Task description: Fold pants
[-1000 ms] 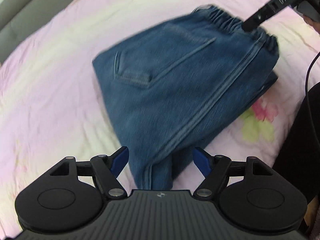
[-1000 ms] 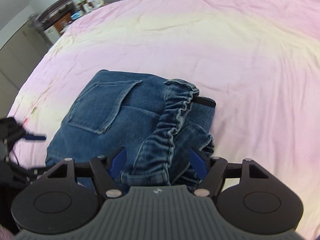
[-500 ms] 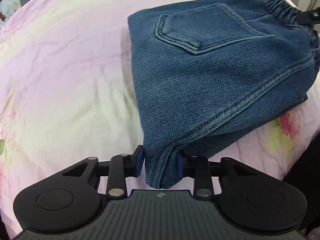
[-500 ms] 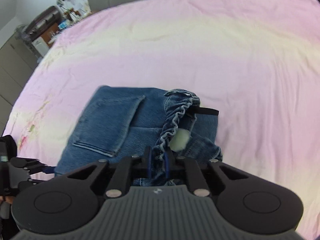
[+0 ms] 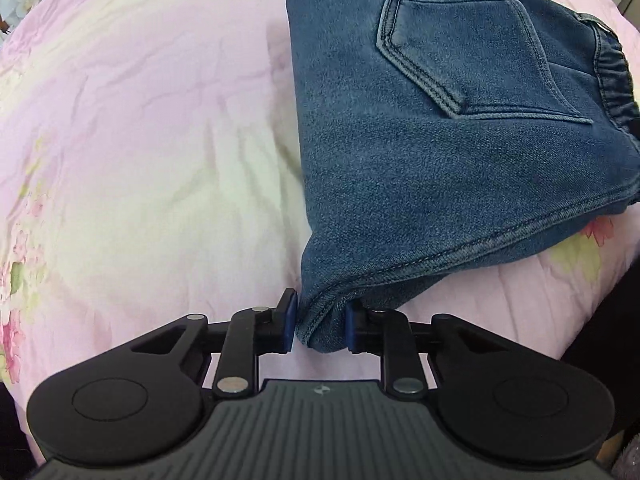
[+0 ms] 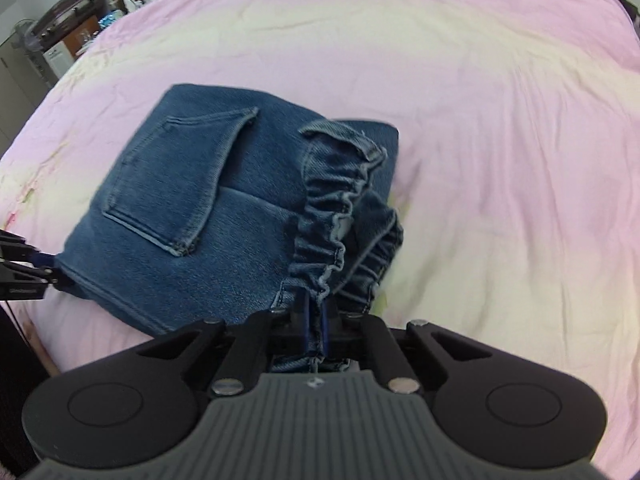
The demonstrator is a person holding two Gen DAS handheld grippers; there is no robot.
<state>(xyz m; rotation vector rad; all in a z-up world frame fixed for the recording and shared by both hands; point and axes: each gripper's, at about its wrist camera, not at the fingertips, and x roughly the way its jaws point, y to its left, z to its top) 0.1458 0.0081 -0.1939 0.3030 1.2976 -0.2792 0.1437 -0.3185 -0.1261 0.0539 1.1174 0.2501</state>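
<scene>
Folded blue jeans (image 5: 440,168) on pink floral bedsheet (image 5: 140,140), waistband toward right gripper (image 6: 314,322) (clamped on elastic), left gripper (image 5: 318,326) pinching seamed corner, lower layers hidden underneath

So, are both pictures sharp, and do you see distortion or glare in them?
Left wrist view: sharp, with clear stitching on the jeans; the bed sheet bulges from fisheye distortion. Right wrist view: the denim is slightly smeared by motion blur near the waistband; light is soft and even, no glare, corners dark.
</scene>
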